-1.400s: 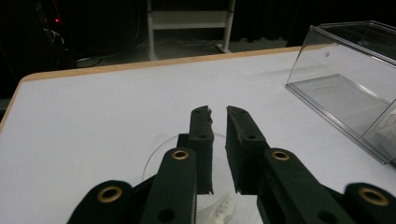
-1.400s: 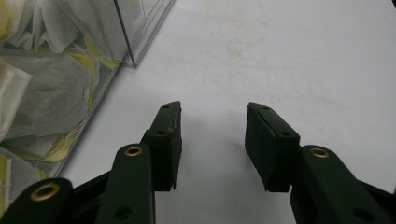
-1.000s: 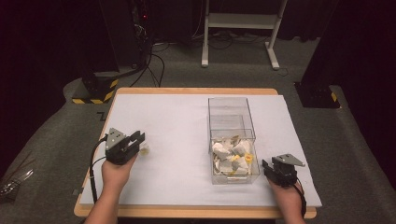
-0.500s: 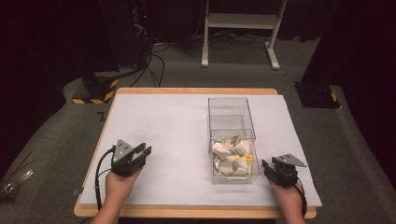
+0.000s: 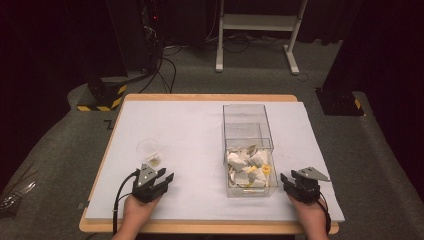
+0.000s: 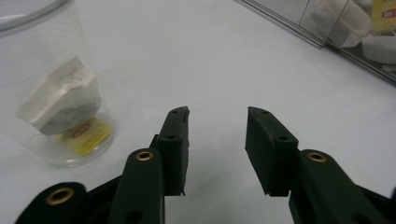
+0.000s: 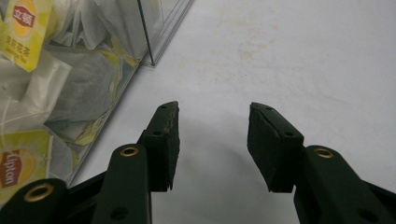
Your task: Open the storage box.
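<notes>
Left claw (image 5: 161, 176): I have it low over the white tabletop (image 5: 200, 135), near the front left edge. Its jaws have just been opening and now stand partly apart with nothing between them; in the left gripper view (image 6: 217, 126) I see bare tabletop in the gap.
Plastic cup (image 5: 148, 151): it stands upright just ahead of my left claw, apart from it. In the left gripper view the cup (image 6: 70, 70) sits to the left of the jaws.
Tea bag in cup (image 6: 60, 102): one white bag lies tilted inside the cup, with its yellow tag (image 6: 84, 135) flat on the cup's bottom.
Right claw (image 5: 287, 182): I hold it by the front right edge, just beside the near corner of the box. Jaws partly apart and empty; the right gripper view (image 7: 212, 123) shows bare tabletop between them.
Clear box (image 5: 247, 112): a long transparent bin, right of centre, running away from me. In the right gripper view its wall (image 7: 154, 37) is at the left of the jaws.
Tea bags in box (image 5: 247, 167): a loose heap of white bags and yellow tags fills the near end; the far end looks bare.
</notes>
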Motion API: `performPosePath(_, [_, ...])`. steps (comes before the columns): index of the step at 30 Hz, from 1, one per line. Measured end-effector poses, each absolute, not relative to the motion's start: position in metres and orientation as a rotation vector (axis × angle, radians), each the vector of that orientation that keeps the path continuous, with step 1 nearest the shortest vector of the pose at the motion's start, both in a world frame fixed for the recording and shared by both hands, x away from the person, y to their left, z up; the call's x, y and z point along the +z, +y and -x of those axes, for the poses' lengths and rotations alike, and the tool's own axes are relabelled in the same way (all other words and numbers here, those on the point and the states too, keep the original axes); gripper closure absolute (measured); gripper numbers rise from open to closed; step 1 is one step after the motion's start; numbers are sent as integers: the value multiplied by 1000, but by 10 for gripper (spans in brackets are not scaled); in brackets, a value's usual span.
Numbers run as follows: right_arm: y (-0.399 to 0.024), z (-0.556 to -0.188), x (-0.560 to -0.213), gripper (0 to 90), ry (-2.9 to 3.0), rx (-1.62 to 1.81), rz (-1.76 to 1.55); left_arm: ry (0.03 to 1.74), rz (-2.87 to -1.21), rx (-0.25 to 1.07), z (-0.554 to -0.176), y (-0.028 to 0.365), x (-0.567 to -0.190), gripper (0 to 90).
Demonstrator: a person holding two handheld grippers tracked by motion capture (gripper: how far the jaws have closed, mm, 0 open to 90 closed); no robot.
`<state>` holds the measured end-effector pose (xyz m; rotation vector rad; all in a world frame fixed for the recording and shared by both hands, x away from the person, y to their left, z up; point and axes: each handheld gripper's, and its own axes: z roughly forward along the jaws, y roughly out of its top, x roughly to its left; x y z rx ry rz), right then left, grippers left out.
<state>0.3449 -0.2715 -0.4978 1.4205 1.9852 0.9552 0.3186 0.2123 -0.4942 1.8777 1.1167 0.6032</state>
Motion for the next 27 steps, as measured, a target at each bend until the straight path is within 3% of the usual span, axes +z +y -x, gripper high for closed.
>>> performPosePath(18, [-263, -330, -487, 495, 2025, 961, -1400, 1134, -1881, 600, -323, 211, -504, 464])
performPosePath(27, [-266, -318, -483, 477, 2028, 1013, -1383, 1150, -1868, 624, -322, 211, -504, 458])
